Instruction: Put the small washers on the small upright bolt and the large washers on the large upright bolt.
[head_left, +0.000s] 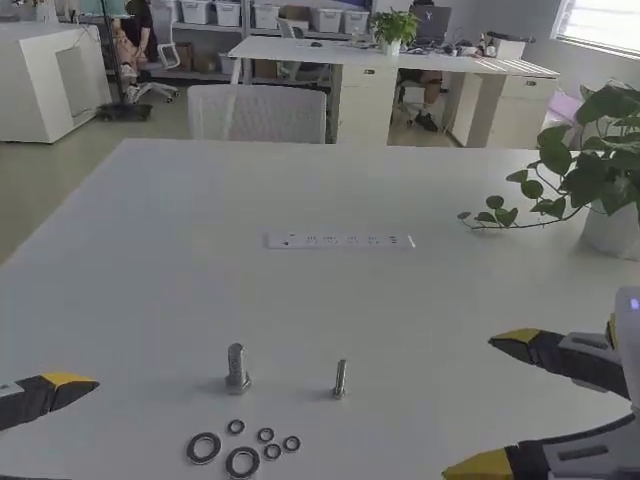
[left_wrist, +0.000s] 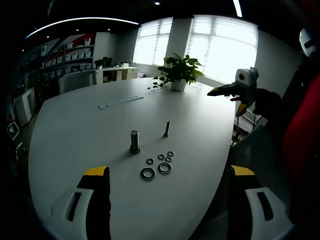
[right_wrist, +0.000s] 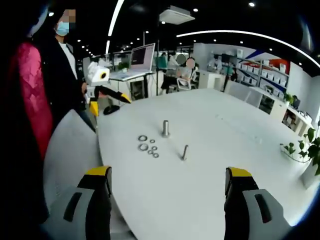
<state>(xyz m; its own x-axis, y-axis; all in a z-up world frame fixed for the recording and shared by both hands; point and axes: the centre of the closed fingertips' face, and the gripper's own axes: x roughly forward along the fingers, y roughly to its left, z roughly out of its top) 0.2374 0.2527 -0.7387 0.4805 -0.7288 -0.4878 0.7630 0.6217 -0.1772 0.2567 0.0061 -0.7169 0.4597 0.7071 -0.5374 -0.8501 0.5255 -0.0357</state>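
The large bolt (head_left: 236, 367) and the small bolt (head_left: 340, 379) stand upright on the white tabletop (head_left: 300, 200), apart from each other; the large washers (head_left: 204, 447) and the small washers (head_left: 265, 435) lie flat just before them; the left hand-held gripper (left_wrist: 168, 172) and the right hand-held gripper (head_left: 485, 405) hover at the sides, jaws wide apart, holding nothing.

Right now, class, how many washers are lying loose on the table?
6. Two large washers lie side by side in front of the large bolt; four small washers cluster beside them. None seems hidden.
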